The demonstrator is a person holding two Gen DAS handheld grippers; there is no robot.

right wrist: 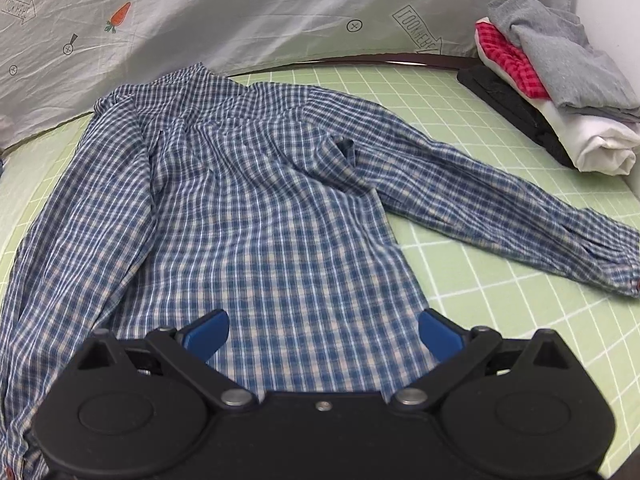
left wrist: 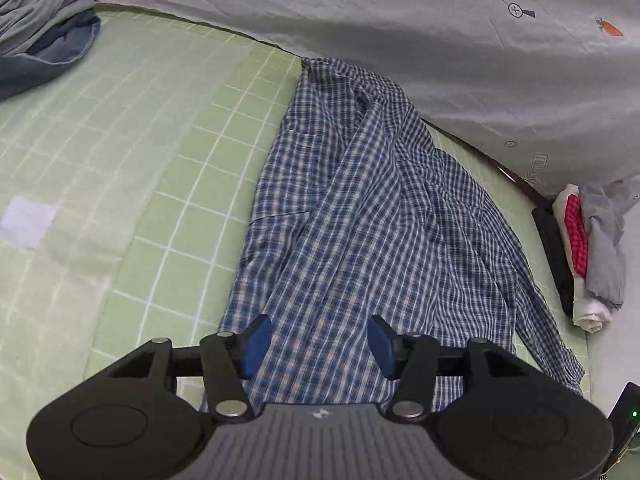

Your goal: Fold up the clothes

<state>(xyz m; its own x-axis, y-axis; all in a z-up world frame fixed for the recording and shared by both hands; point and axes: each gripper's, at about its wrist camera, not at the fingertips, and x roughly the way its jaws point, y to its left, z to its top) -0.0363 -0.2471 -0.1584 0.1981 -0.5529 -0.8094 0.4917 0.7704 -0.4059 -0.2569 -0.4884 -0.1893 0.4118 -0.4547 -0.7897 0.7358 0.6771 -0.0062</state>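
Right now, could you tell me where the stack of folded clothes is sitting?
The stack of folded clothes sits at the upper right of the right wrist view, on the green checked sheet, beyond the plaid shirt sleeve.

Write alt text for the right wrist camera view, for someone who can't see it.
A blue plaid shirt lies spread on a green grid-patterned sheet, one sleeve stretched out to the right. The right gripper hovers over its lower edge, blue pads apart and holding nothing. A stack of folded clothes sits at the upper right.
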